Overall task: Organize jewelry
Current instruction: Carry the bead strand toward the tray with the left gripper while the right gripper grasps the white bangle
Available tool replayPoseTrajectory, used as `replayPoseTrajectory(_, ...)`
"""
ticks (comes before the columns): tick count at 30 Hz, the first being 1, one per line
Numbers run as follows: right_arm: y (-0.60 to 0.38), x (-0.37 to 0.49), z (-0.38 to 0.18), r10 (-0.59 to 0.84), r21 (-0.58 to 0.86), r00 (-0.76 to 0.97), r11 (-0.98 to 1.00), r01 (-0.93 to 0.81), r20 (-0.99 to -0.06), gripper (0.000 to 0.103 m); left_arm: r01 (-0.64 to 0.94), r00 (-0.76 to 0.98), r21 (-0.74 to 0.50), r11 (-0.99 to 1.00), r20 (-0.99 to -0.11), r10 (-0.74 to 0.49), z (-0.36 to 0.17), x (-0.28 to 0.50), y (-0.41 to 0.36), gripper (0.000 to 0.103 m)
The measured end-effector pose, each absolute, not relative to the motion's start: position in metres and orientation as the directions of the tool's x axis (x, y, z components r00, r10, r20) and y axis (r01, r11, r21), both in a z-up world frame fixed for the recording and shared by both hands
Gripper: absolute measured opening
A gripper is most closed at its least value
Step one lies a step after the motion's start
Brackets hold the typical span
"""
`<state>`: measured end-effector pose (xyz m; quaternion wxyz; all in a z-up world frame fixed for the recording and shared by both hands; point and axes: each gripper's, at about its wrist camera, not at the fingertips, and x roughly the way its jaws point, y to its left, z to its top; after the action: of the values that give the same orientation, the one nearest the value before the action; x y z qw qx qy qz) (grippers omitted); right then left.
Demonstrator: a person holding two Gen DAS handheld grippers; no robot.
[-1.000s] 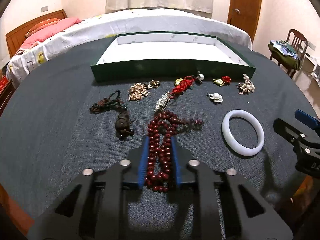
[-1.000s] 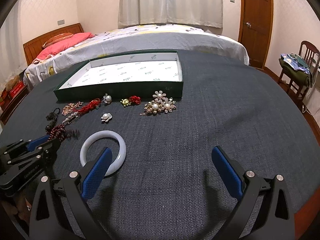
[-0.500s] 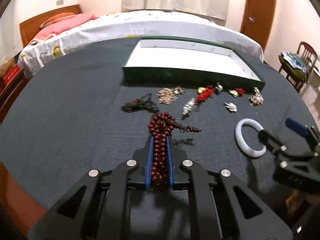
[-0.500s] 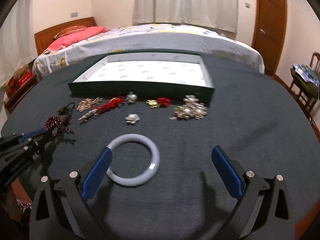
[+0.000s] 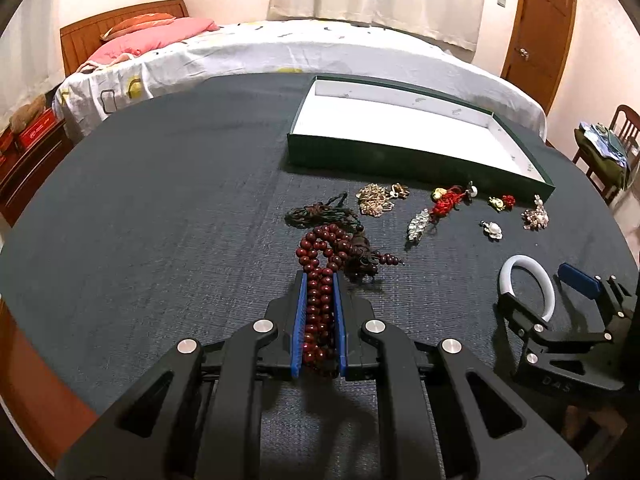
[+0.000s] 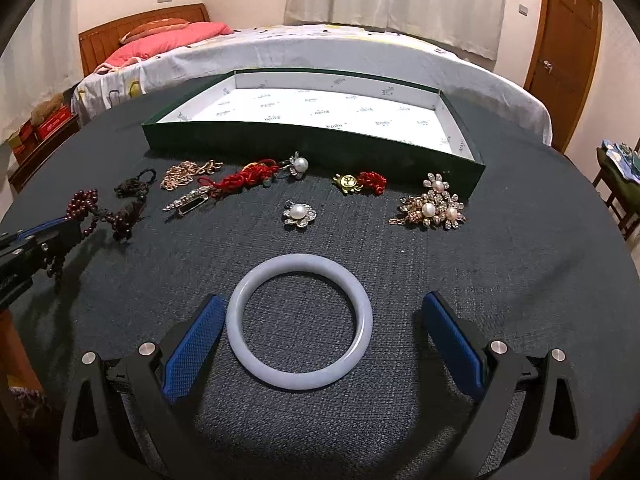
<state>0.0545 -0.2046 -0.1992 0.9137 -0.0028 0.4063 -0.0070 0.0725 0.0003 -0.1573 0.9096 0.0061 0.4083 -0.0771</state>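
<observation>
**Two claws over a jewelry spread on a dark tabletop**

Left claw (image 5: 319,312): blue pads pressed together on a strand of dark red beads (image 5: 320,304), clamped along its length, with the far loop and tassel of the strand trailing onto the tabletop (image 5: 160,208) beyond the fingertips. Jaws just closing down onto the strand within the past moment, beads between them.

Right claw (image 6: 320,344): pads spread wide apart, holding nothing. White bangle (image 6: 299,320) flat on the cloth between the two pads, just beside the left pad and well clear of the right one; contact with the left pad not decidable.

Loose pieces in a row nearer the tray: dark cord knot (image 6: 134,186), gold chain (image 6: 188,172), rhinestone bar brooch (image 6: 188,200), red knotted cord (image 6: 248,176) touching a pearl charm (image 6: 298,166), gold pendant with red knot (image 6: 360,182), single pearl flower brooch (image 6: 299,214), and a cluster of pearl flower brooches (image 6: 432,208).

Green tray (image 6: 280,144) with white printed lining, behind the row, nothing inside. Bed (image 6: 280,48) with pink pillows beyond the tabletop.
</observation>
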Motion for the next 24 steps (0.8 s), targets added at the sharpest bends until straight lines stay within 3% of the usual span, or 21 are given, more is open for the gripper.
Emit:
replayPoseTrajectory(5, -0.203, 0.049, -0.197, 0.019, 0.011, 0.683, 1.000, -0.016, -0.730, 0.069, 0.143, 0.653, -0.047, 0.989, -0.746, -0.130, -0.158, 0.073, 0.000, 0.013)
replayPoseTrajectory(24, -0.220, 0.039, -0.176, 0.043, 0.062, 0.721, 0.998, 0.000, -0.691, 0.068, 0.164, 0.679, -0.037, 0.986, -0.720, -0.140, -0.143, 0.071, -0.006, 0.013)
